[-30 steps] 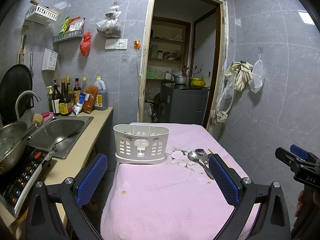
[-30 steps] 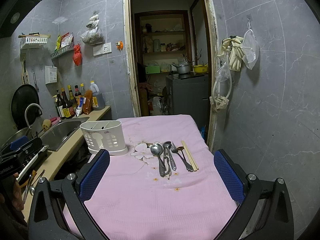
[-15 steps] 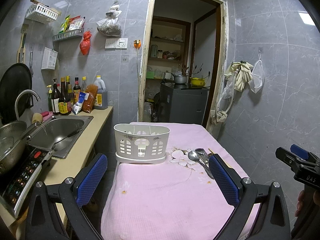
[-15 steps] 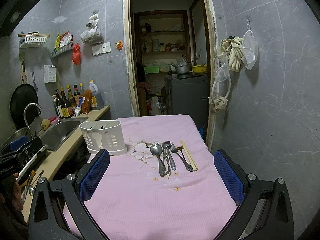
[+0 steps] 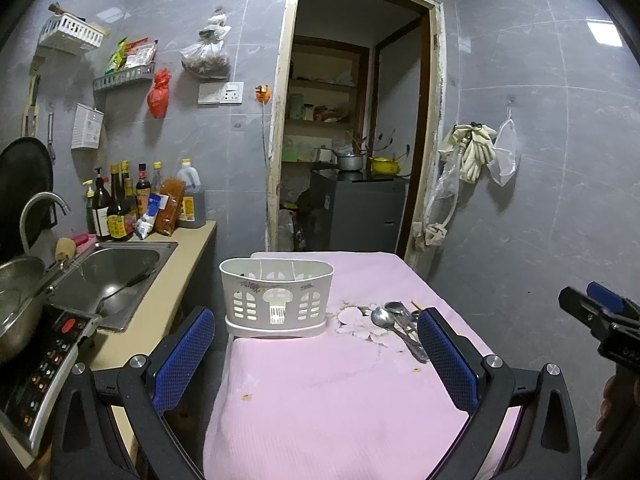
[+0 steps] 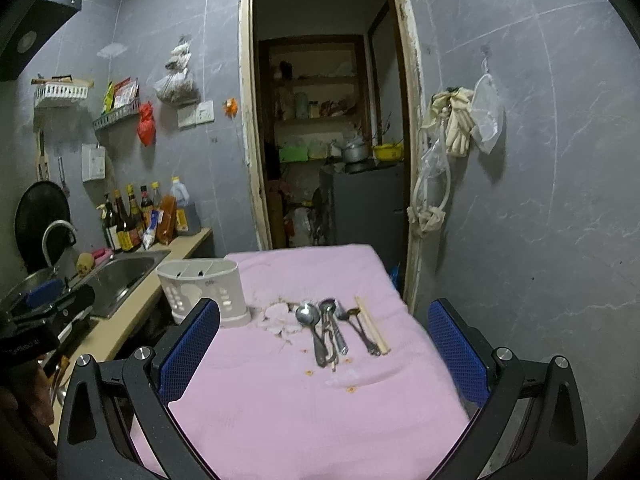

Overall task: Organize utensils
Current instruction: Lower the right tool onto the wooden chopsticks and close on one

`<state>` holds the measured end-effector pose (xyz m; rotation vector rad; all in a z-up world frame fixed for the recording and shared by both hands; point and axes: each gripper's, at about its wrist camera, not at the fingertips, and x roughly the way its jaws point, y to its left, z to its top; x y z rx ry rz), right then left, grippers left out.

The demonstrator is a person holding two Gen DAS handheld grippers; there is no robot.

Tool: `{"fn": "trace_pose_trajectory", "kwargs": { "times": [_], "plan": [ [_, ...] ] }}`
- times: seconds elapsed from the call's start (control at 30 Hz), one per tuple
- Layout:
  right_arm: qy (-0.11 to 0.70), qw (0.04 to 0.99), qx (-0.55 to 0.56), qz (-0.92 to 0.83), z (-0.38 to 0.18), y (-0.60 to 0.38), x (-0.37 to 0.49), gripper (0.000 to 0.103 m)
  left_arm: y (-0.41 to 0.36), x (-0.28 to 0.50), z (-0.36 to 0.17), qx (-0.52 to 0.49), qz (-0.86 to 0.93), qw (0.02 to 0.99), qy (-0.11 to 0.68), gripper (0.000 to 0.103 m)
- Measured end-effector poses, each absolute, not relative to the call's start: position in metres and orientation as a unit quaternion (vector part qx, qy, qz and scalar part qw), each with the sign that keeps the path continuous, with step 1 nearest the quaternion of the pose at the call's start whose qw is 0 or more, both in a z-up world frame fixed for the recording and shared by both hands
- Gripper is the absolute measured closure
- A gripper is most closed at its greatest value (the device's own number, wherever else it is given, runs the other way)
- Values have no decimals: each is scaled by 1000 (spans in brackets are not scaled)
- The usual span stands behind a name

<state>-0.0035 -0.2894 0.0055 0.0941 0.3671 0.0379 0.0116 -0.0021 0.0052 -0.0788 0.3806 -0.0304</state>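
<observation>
A white plastic utensil caddy (image 5: pixel 277 298) stands at the far left of the pink-covered table (image 5: pixel 320 400); it also shows in the right wrist view (image 6: pixel 204 292). Metal spoons (image 6: pixel 310 320), a fork (image 6: pixel 360 330) and wooden chopsticks (image 6: pixel 372 324) lie side by side on the cloth right of the caddy; the spoons also show in the left wrist view (image 5: pixel 390 320). My left gripper (image 5: pixel 316 360) is open and empty, above the near table. My right gripper (image 6: pixel 324 356) is open and empty, with the utensils ahead between its fingers.
A counter on the left holds a steel sink (image 5: pixel 108 276), a faucet (image 5: pixel 40 212), sauce bottles (image 5: pixel 120 208), a steel pot (image 5: pixel 16 292) and an induction cooker (image 5: pixel 44 364). An open doorway (image 5: pixel 352 140) lies behind the table. Grey tiled wall runs along the right.
Both grippers have edged slightly forward toward the table; the right view has shifted a little to the right. Nothing was picked up or released.
</observation>
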Motion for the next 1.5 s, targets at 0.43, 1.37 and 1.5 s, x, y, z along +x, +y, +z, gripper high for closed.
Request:
{"fn": "trace_pose_trajectory", "kwargs": {
  "times": [0.43, 1.37, 1.5],
  "plan": [
    [166, 985, 43, 10, 25, -306, 22, 1, -23, 40, 12, -41, -34, 983, 178, 1],
    [265, 961, 30, 78, -63, -395, 270, 1, -114, 235, -61, -47, -6, 964, 263, 1],
    [306, 947, 38, 94, -102, -397, 308, 10, -119, 263, -90, -49, 9, 956, 289, 1]
  ]
}}
